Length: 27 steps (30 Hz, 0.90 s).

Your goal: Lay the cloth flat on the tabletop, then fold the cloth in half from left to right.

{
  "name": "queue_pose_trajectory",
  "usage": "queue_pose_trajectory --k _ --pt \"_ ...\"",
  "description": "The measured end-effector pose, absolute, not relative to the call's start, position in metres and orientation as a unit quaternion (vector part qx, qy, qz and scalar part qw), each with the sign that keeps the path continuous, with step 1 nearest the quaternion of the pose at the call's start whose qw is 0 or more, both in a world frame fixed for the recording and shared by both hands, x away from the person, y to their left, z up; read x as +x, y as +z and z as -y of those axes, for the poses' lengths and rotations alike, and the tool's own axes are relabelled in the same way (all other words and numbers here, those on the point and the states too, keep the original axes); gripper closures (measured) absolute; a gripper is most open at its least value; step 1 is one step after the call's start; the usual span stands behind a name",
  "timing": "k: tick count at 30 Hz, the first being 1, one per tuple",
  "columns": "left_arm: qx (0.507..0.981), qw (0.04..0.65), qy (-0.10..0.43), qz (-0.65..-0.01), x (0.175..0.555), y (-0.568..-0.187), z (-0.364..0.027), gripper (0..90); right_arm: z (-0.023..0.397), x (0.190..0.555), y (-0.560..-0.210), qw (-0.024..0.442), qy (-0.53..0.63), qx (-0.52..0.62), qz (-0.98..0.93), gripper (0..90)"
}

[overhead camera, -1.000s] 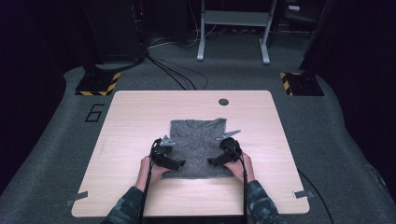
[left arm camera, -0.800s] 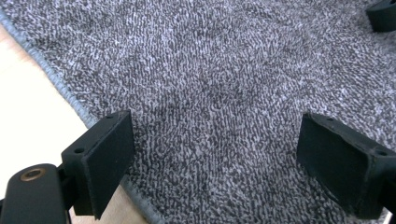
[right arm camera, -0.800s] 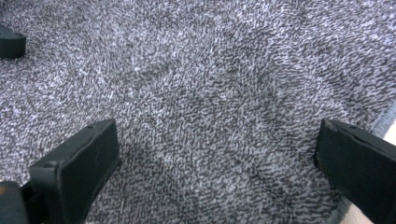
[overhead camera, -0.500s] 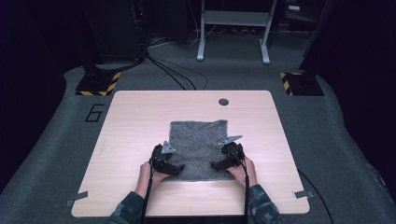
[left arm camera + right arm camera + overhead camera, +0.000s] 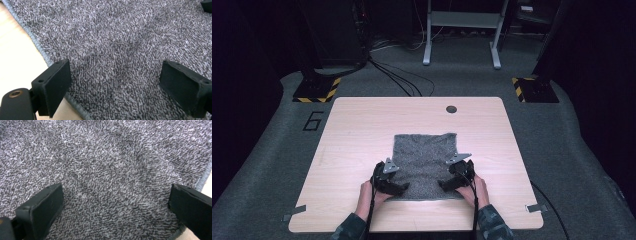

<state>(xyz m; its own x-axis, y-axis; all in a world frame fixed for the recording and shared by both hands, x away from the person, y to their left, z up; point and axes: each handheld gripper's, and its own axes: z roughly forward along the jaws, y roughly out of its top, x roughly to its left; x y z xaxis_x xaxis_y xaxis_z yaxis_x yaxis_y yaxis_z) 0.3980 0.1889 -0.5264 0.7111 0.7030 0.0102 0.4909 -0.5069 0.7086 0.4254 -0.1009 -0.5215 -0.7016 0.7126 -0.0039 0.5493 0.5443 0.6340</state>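
A grey speckled towel lies flat on the light wooden table, near the front middle. My left gripper sits at the towel's front left corner, its jaws wide apart over the cloth with nothing between them. My right gripper sits at the front right corner, also open above the towel. The towel's hemmed edge runs beside the left gripper's left jaw, with bare table beyond it. A hand holds each gripper from the table's front edge.
A round cable hole sits at the table's far edge. Black stands with yellow-striped bases and floor cables lie beyond the table. Bare wood stretches left, right and behind the towel.
Both grippers have drawn back toward the table's front edge along the towel. The towel now lies flatter and squarer.
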Motion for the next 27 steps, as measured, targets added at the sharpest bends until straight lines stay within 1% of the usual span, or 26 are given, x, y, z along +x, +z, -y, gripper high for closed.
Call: queue_pose_trajectory --k 4,11,19,20,22,24,27 --pt "0.857 0.356 0.146 -0.342 0.391 -0.527 -0.190 10.2 0.103 0.416 -0.522 0.133 0.312 0.362 -0.868 0.0" --pt "0.854 0.361 0.154 -0.342 0.379 -0.528 -0.190 10.2 0.105 0.401 -0.525 0.140 0.326 0.367 -0.860 0.0" --pt "0.852 0.365 0.152 -0.344 0.377 -0.528 -0.191 10.1 0.106 0.398 -0.525 0.142 0.328 0.368 -0.858 0.0" --pt "0.850 0.366 0.148 -0.349 0.377 -0.528 -0.191 9.7 0.106 0.398 -0.525 0.142 0.327 0.367 -0.859 0.0" --pt "0.845 0.371 0.146 -0.357 0.376 -0.525 -0.192 4.0 0.106 0.398 -0.524 0.133 0.328 0.368 -0.860 0.0" --pt "0.841 0.378 0.148 -0.357 0.377 -0.519 -0.196 3.7 0.110 0.400 -0.522 0.121 0.345 0.367 -0.855 0.0" --pt "0.834 0.386 0.143 -0.368 0.385 -0.511 -0.204 3.2 0.111 0.399 -0.515 0.124 0.351 0.368 -0.852 0.0"
